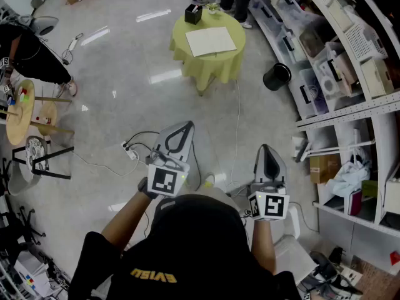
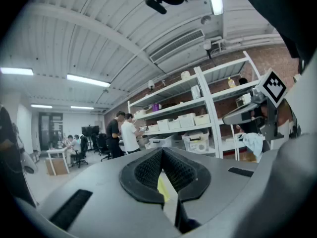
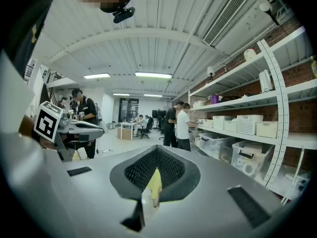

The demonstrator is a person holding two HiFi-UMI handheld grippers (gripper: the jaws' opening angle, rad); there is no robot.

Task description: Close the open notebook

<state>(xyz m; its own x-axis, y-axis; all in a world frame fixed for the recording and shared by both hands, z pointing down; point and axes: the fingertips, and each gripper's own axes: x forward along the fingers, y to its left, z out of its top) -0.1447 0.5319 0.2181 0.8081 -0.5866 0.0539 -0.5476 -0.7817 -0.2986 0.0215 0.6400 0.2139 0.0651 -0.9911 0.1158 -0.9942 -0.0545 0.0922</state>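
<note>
Lying open and flat at the upper middle of the head view, the notebook (image 1: pixel 210 40) rests on a yellow-clothed desk (image 1: pixel 206 67), well apart from both tools. The left hand-held gripper (image 1: pixel 186 125) and the right hand-held gripper (image 1: pixel 267 149) sit low in the frame, each with its jaws brought together and nothing between them. The notebook looks light, with thin, floppy pages, though it is too small here to tell whether the cover is stiff. It is probably best taken at one outer page edge, then lifted and folded over the spine; too deep a pinch could crease the paper.
</note>
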